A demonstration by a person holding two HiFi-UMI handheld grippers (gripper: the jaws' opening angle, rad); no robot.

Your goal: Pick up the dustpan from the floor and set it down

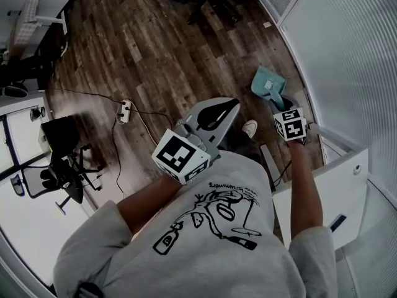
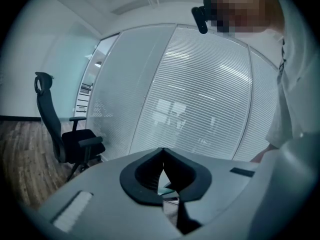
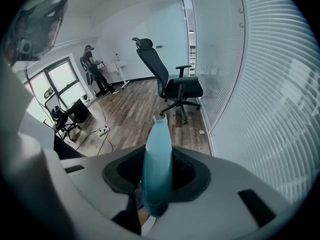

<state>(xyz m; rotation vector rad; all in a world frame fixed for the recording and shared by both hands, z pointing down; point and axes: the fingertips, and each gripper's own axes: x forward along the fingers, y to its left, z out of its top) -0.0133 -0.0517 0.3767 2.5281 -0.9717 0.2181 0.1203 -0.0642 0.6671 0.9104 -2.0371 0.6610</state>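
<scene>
- While the person [image 1: 205,228] in a grey printed shirt stands over the wooden floor [image 1: 142,48], the head view shows the right claw [image 1: 279,102] reaching forward and down near the glass wall [image 1: 347,61], with the teal dustpan [image 1: 267,82] at its tip.
- The dustpan's wide end lies beyond the claw, pointing away from the person.
- The left claw [image 1: 228,105] is held close before the person's chest, well apart from the dustpan.
- A white power strip [image 1: 125,110] with its cables lies on the floor to the left, and a black office chair [image 1: 62,169] stands further left.
- In the left gripper view, the left claw [image 2: 162,155] is clenched, with its dark pads meeting at the tips and nothing between them.
- It faces the blind-covered glass wall [image 2: 200,94], and an office chair [image 2: 67,134] stands at the left.
- In the right gripper view, the right claw [image 3: 157,165] is clamped on the dustpan [image 3: 158,144], both pads pressing its sides.
- The dustpan shows as a narrow teal shape rising upright from between the jaws.
- Beyond it lie the floor [image 3: 135,109], a black office chair [image 3: 170,81] beside the glass wall [image 3: 260,84], the power strip [image 3: 103,130], and a second person [image 3: 92,69] standing far back.
</scene>
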